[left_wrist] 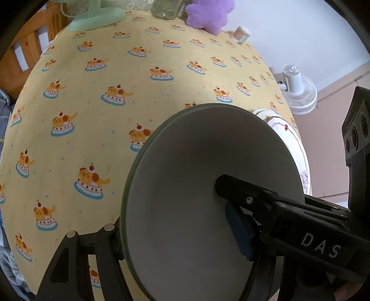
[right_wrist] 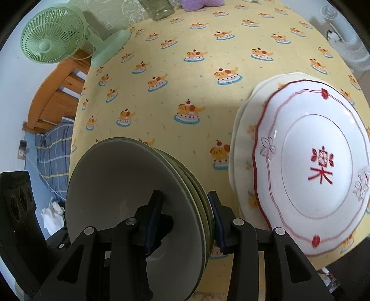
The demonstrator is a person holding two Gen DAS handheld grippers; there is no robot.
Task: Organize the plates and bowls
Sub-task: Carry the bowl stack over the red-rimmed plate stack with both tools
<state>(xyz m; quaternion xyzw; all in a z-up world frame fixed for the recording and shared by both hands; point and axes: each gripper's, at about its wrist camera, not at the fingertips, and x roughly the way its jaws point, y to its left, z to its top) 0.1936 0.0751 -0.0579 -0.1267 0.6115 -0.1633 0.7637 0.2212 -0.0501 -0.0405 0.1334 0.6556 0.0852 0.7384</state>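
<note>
A stack of nested white bowls (right_wrist: pixel 129 185) with green rims sits on the yellow tablecloth (right_wrist: pixel 185 81) near its front edge. My right gripper (right_wrist: pixel 183 220) straddles the stack's right rim, one finger inside the top bowl and one outside. Its pads stand slightly off the rim. My left gripper (left_wrist: pixel 178 243) straddles the left rim of the top bowl (left_wrist: pixel 185 173). Its outer pad (left_wrist: pixel 119 250) is at the rim and white wall shows between the jaws. To the right, a red-patterned plate (right_wrist: pixel 312 162) lies on a cream plate (right_wrist: pixel 242 139).
At the back of the table stand a green fan (right_wrist: pixel 50 34), a glass jar (right_wrist: pixel 159 9), a purple plush (left_wrist: pixel 208 14) and a toothpick holder (left_wrist: pixel 241 34). A white floor fan (left_wrist: pixel 298 92) stands off the right side. A wooden bed frame (right_wrist: pixel 57 92) lies left.
</note>
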